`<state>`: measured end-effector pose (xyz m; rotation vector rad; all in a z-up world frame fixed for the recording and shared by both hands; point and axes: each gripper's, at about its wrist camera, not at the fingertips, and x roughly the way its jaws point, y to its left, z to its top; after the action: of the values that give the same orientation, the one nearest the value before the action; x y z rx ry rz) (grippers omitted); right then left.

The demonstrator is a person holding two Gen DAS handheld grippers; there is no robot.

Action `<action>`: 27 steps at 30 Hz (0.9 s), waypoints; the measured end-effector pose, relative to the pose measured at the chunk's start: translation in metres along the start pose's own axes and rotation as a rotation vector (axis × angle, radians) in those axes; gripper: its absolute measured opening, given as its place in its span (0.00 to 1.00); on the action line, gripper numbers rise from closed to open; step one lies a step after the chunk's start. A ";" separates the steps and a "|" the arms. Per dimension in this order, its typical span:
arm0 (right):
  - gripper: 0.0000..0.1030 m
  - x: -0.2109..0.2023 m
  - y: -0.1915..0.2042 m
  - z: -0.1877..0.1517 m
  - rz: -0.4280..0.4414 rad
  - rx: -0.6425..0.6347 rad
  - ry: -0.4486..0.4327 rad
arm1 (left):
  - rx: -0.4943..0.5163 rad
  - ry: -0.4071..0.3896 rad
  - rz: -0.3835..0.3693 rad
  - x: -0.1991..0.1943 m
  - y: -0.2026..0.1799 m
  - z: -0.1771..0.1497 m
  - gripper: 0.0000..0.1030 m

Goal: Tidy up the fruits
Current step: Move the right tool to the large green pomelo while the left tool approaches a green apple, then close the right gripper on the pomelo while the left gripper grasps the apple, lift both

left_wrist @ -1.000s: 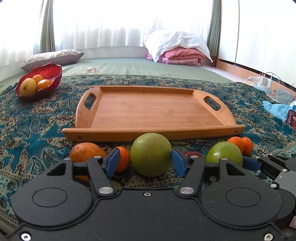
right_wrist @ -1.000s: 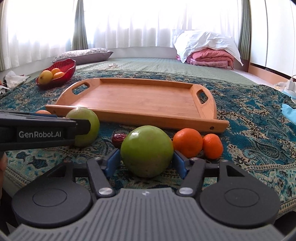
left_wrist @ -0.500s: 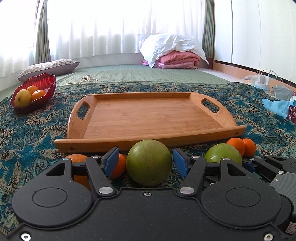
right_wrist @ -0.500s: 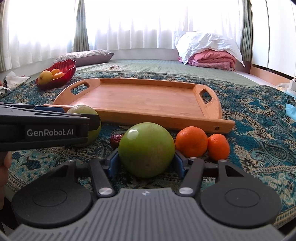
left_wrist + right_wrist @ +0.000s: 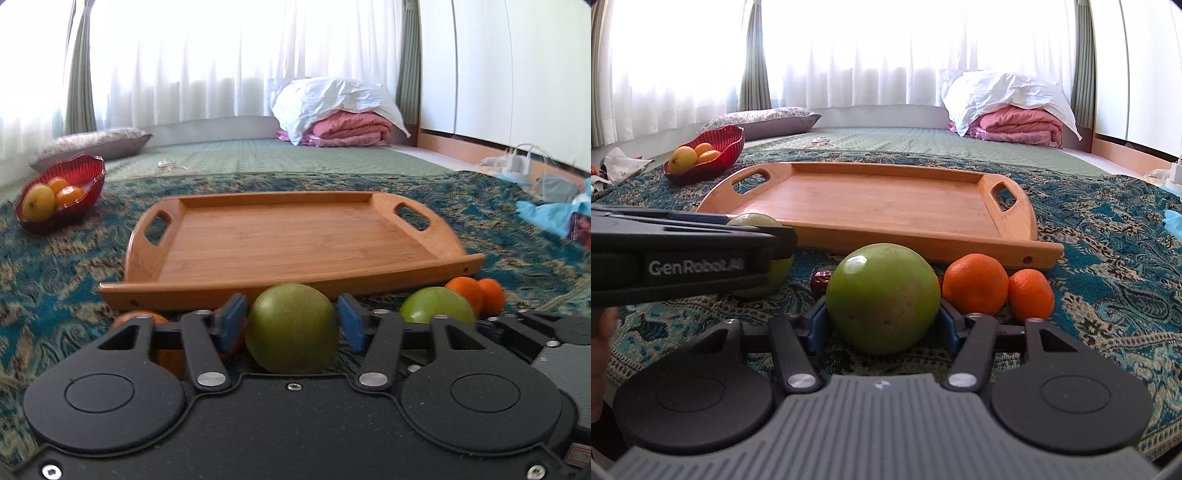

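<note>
"GenRobot.AI" on side of left gripper (image 5: pixel 775 236).
</note>
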<state>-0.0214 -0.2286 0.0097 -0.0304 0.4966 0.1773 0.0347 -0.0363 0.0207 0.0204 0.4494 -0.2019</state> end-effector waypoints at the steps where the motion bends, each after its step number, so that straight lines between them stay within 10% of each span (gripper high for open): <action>1: 0.59 -0.002 -0.001 -0.001 -0.001 0.007 -0.003 | -0.012 0.001 0.003 -0.003 0.001 -0.001 0.50; 27: 0.59 -0.029 -0.001 -0.015 -0.009 0.001 -0.044 | -0.053 0.057 -0.044 -0.015 0.003 -0.022 0.58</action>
<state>-0.0531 -0.2351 0.0101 -0.0275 0.4529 0.1682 0.0125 -0.0292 0.0077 -0.0357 0.5122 -0.2326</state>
